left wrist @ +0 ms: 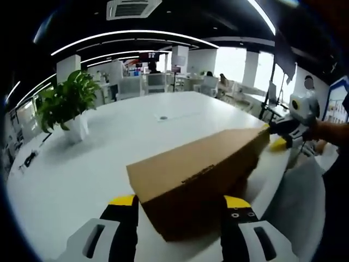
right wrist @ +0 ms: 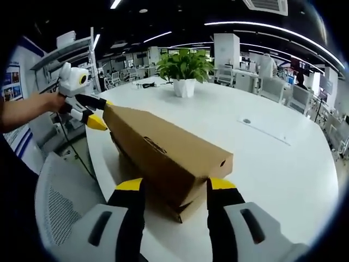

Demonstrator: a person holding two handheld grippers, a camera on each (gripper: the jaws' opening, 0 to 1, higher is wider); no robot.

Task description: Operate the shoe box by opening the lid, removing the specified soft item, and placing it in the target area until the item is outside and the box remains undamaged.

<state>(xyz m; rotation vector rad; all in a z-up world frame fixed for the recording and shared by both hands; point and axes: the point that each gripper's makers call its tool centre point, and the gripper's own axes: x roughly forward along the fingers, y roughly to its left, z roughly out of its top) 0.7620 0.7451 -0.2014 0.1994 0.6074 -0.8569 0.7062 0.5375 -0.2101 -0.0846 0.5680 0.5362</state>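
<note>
Table (left wrist: pixel 180 109), white and round-edged, carries everything: one brown cardboard shoe box (left wrist: pixel 199 180) near its edge, one potted plant (left wrist: pixel 68 106) well apart from the box, and one small round fitting (left wrist: pixel 162 117) set into the top beyond the box. One white mesh chair (right wrist: pixel 57 210) stands beside the table edge. The box lies lengthwise between the two grippers, its lid (right wrist: pixel 163 144) tilted up slightly along one side. The left gripper (left wrist: pixel 181 204) has its jaws spread around one short end of the box, and the right gripper (right wrist: pixel 170 188) straddles the opposite short end likewise; whether either presses the cardboard I cannot tell. Office desks and chairs fill the background.
</note>
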